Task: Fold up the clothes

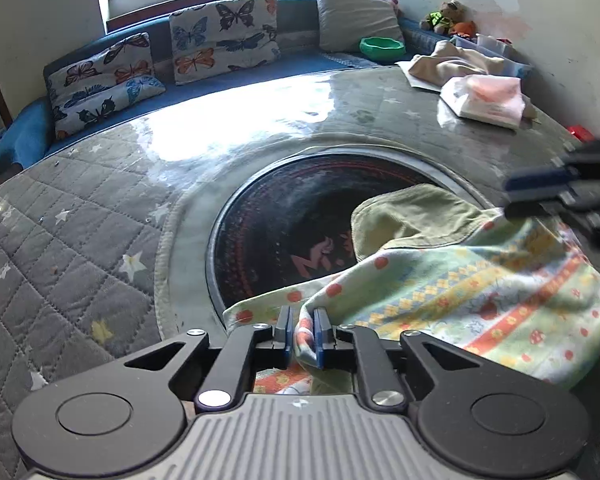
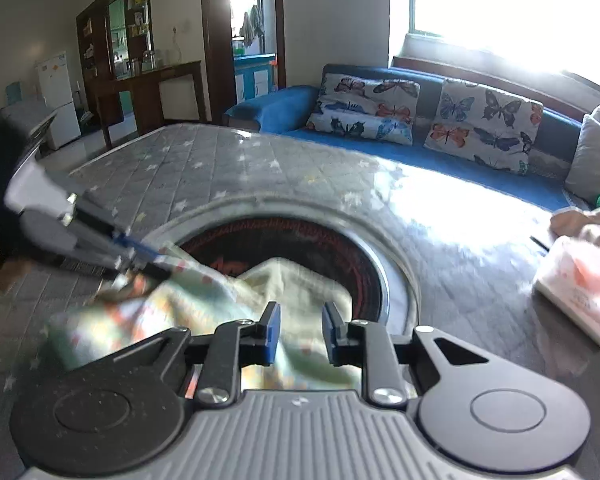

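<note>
Sunlight from the window glared across a grey quilted cover [image 1: 80, 216] with stars, spread over the bench in front of a blue sofa [image 2: 400, 148] with butterfly cushions [image 1: 224, 36]. On the near side of the bench, the left tongs [image 1: 302, 330] were pinching a bunched edge of a patterned garment [image 1: 480, 292], pale green with orange and yellow bands. The right tongs [image 2: 300, 330] stood spread just above the same cloth, with fabric visible between the pads but not clamped. From the left tongs the garment ran off to the right toward the bench's right edge, its plain olive lining [image 1: 412, 216] turned up and overlapping a dark round inset [image 1: 284, 220] at the middle of the bench. The garment lay loose and rumpled rather than squared. Its long axis seemed to run between the two tongs, so the free right tongs looked nearer the unheld end. Folded pieces [image 1: 488, 96] sat at the far right corner.
</note>
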`<state>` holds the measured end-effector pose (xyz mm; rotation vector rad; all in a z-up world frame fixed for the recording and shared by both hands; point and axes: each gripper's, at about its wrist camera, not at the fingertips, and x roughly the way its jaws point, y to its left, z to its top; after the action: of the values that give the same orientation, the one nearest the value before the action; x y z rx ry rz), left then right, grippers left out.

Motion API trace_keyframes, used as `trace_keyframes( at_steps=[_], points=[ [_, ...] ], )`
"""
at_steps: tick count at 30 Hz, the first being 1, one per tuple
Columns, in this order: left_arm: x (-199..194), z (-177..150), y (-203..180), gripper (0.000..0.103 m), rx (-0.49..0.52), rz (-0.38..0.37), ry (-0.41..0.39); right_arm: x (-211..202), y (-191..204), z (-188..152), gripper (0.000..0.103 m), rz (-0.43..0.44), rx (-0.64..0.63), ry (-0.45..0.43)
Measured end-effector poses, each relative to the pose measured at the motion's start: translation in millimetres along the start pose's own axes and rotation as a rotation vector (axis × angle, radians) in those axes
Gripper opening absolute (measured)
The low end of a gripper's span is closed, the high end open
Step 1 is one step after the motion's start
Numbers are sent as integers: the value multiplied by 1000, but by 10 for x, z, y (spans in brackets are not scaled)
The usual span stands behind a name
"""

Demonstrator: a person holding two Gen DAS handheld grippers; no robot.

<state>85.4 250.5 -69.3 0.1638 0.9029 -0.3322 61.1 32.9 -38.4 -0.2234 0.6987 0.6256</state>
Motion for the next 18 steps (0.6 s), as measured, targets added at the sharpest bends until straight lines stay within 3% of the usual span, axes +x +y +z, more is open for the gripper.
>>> trace_keyframes(
  at_steps=[3,6,8,12,18],
  points=[
    [24,17,52,25,-25,20,1,-45,29,-120,26,-8,-12,23],
    [23,30,130,26,-40,53,-6,8,-7,-268,26,-43,-16,61],
    [22,58,200,34,-52,92,-12,25,-63,-319,26,-59,3,68],
    [7,99,383,34,-88,166,-18,-12,-118,-304,26,-103,27,56],
    [-286,108,267,34,-101,86,-100,-33,-81,-125,26,-64,50,18]
  ],
)
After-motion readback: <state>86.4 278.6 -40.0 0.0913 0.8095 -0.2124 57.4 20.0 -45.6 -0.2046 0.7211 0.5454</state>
